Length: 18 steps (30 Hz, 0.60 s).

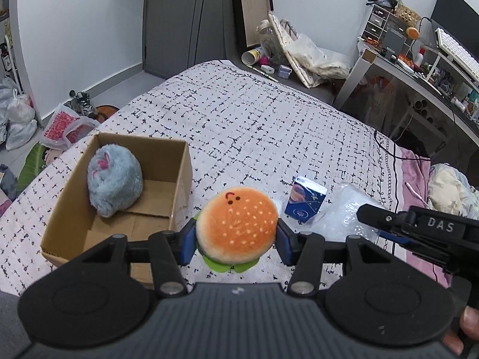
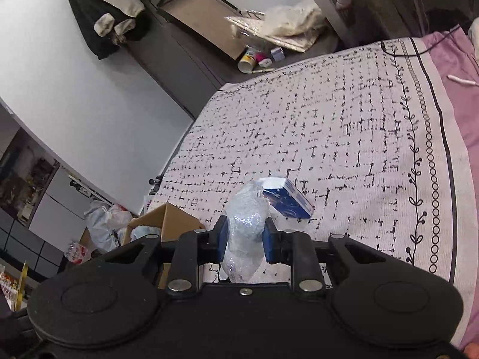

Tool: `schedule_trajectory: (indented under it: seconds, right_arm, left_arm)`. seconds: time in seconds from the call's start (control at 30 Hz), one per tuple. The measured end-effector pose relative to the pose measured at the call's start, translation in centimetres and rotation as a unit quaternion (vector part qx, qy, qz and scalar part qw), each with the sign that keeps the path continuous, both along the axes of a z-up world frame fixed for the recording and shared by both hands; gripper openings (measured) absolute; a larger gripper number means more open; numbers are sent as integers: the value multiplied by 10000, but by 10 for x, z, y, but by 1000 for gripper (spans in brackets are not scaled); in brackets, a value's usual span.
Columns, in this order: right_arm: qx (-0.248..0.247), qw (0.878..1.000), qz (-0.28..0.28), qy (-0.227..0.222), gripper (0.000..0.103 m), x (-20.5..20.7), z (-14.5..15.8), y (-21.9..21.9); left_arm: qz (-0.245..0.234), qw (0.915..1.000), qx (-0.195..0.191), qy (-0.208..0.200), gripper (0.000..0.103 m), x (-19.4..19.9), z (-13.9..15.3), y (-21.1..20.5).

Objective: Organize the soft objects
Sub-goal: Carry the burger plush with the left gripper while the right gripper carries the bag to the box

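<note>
Jaws of left gripper (image 1: 235, 239) are clamping burger plush (image 1: 236, 224) beside cardboard box (image 1: 179, 179) at the bed's left edge; right gripper (image 2: 245, 240) is pinching bubble wrap (image 2: 245, 224).

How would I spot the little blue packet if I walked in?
Find the bed with the black-and-white checked cover. Right of the cardboard box, the blue packet lies beside crumpled clear plastic; it is the only blue, boxy thing there.

The cardboard box (image 2: 167, 224) was mostly hidden behind the right gripper's body. The bubble wrap (image 2: 245, 233) covered part of the blue tissue pack (image 2: 287, 200). The right gripper (image 1: 419, 233) was cut off by the frame edge
</note>
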State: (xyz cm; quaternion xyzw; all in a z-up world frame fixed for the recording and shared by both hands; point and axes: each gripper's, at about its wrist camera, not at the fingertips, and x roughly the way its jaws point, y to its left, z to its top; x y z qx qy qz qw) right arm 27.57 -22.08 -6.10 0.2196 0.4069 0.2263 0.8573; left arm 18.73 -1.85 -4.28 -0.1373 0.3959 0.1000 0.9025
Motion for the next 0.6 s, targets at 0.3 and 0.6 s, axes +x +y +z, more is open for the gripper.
schedule_trajectory:
  seconds: [0.3,0.6]
  right_arm:
    - [69,9997,18,-212,24,-3,9,4]
    - [145,9992,106,-366,24,-4,10,15]
  left_arm:
    - [31,10000,38,-58,52,4,5,16]
    - [165,9998,10,-97,52,7,3,41]
